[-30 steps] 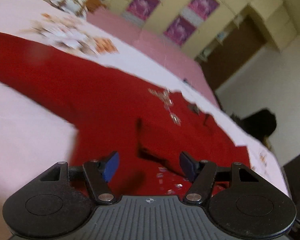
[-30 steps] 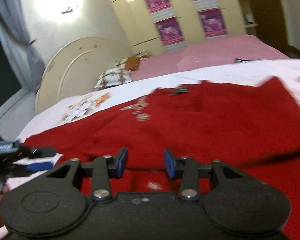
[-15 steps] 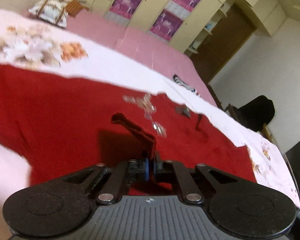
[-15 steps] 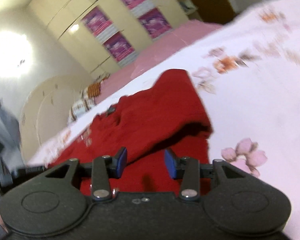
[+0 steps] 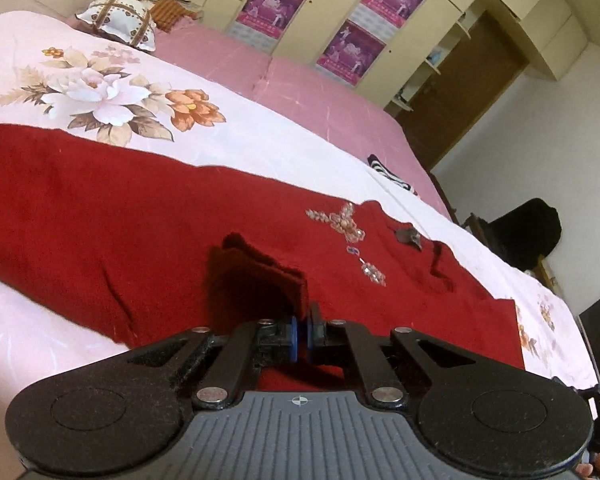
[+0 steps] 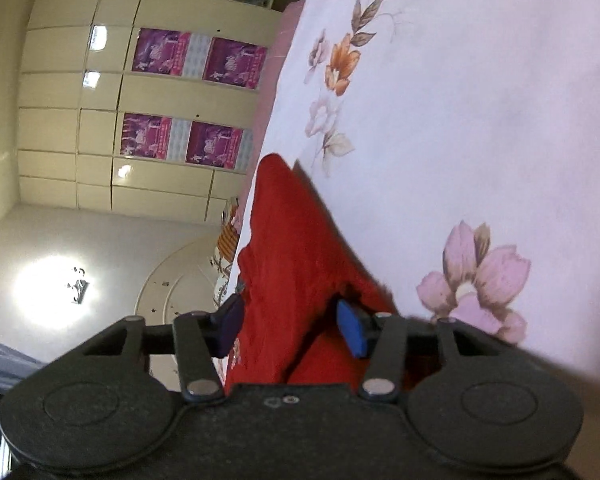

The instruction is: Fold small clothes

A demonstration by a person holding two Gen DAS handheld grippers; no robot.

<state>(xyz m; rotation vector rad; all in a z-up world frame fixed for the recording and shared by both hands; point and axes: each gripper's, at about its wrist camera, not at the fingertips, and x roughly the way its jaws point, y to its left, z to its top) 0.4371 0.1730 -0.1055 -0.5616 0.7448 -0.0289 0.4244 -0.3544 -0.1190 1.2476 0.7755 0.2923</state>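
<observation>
A red knitted garment [image 5: 140, 216] with beaded trim [image 5: 342, 224] lies spread on the floral bedsheet [image 5: 112, 96]. My left gripper [image 5: 302, 334] is shut on a raised fold of the red garment near its lower edge. In the right wrist view, rolled sideways, my right gripper [image 6: 290, 330] is open with its blue pads [image 6: 352, 334] on either side of an edge of the red garment [image 6: 292, 248], which passes between them.
A patterned pillow [image 5: 118, 18] lies at the head of the bed on a pink cover [image 5: 300, 92]. A striped item [image 5: 388, 170] lies at the far bed edge. A dark chair [image 5: 528, 236] and wardrobes [image 5: 340, 12] stand beyond. The floral sheet [image 6: 460, 120] fills the right wrist view.
My left gripper closed on a fold of the red garment and holds it. My right gripper swung to the garment's edge, rolled sideways, and now straddles the cloth, still open.
</observation>
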